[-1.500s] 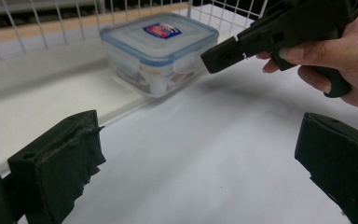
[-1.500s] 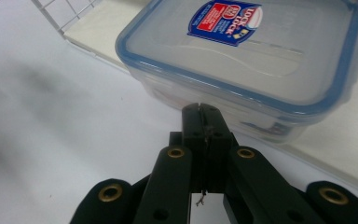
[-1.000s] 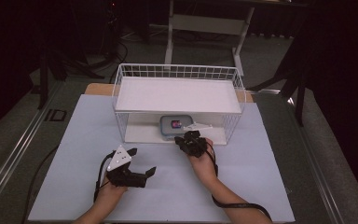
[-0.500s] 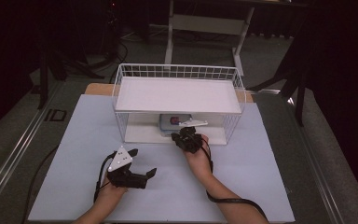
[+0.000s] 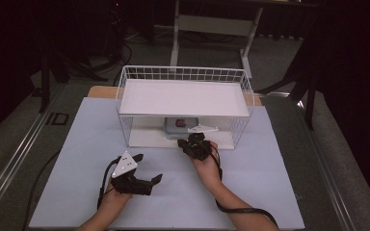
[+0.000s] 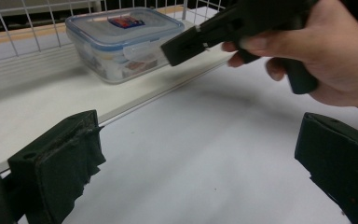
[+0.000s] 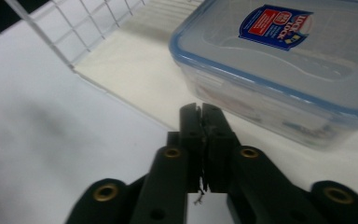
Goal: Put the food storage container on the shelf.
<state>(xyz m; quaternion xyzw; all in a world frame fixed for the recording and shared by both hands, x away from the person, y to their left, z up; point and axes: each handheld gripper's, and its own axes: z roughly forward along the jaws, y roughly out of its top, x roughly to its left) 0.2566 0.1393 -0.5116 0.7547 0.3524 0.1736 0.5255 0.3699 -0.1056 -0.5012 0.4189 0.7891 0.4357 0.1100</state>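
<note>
From the high view, a white wire rack (image 5: pixel 185 96) stands at the far middle of the desk (image 5: pixel 86 144), with a flat white shelf on top and an open lower level. A clear plastic container with a blue-rimmed lid (image 5: pixel 180 126) sits on that lower level, under the shelf. The right hand-held gripper (image 5: pixel 196 144) is at the near edge of the rack, just in front of the container and a little to its right, its nose pointing at it. The left hand-held gripper (image 5: pixel 139 181) rests well nearer, left of centre on the bare desk, its jaws spread and aimed to the right

In the left gripper view, its own two black jaws stand wide apart with nothing between them. Beyond them the container (image 6: pixel 123 42) lies on the rack's base at the far left, and the person's right hand (image 6: pixel 326 51) holds the right hand-held gripper (image 6: pixel 186 44) with its tip just beside the container's front clip

In the right gripper view, the right hand-held gripper (image 7: pixel 200 116) has its jaws pressed together, pinching nothing. The container (image 7: pixel 284 65) lies just ahead and to the right, close but apart from the tips, its lid bearing a blue and red label (image 7: pixel 275 25)
</note>
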